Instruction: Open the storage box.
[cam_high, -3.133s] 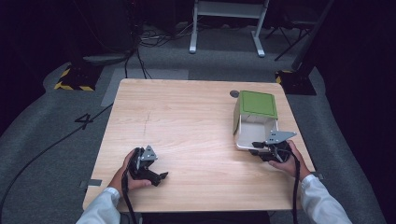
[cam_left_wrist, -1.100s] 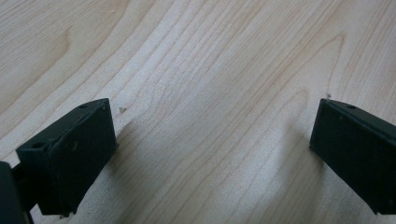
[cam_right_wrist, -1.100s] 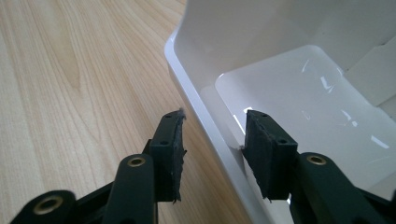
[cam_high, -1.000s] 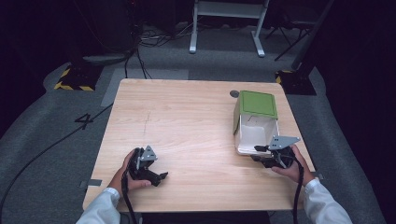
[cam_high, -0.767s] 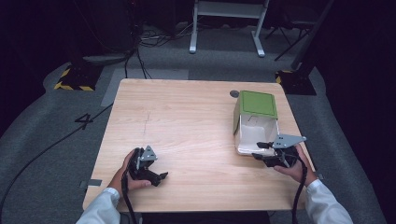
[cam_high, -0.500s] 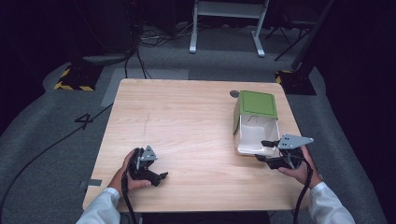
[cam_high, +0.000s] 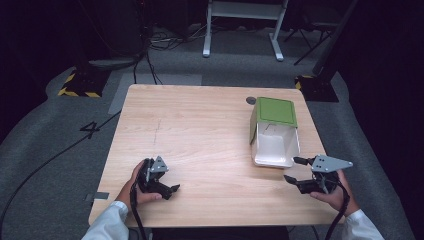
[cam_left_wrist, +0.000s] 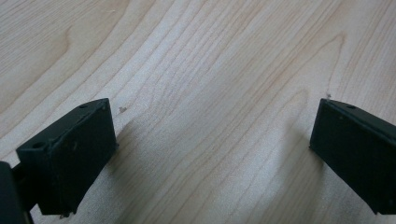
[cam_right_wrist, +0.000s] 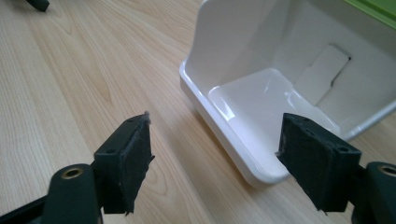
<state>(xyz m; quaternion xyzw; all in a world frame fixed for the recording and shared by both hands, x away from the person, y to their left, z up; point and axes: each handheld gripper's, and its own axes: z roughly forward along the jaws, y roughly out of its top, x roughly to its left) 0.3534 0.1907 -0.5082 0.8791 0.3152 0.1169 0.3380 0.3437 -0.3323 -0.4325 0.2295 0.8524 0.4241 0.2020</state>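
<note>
A white bin (cam_high: 274, 142) with a green upper face lies on its side at the table's right, its open mouth toward the person. In the right gripper view the bin (cam_right_wrist: 261, 88) has nothing inside. My right gripper (cam_high: 295, 170) is open just off the bin's front right corner, near the table's edge. There the rim sits between and beyond the right gripper's (cam_right_wrist: 215, 168) jaws without touching them. My left gripper (cam_high: 167, 183) rests at the front left, jaws pointing right. The left gripper (cam_left_wrist: 212, 149) is open over bare wood.
The wooden table (cam_high: 200, 130) has a small dark round spot (cam_high: 251, 100) just behind the bin. Cables, a white stand (cam_high: 242, 20) and yellow-black striped blocks (cam_high: 77, 85) are on the grey floor beyond.
My right gripper has drawn back from the bin's mouth toward the front right corner of the table. The left gripper and the bin have stayed put.
</note>
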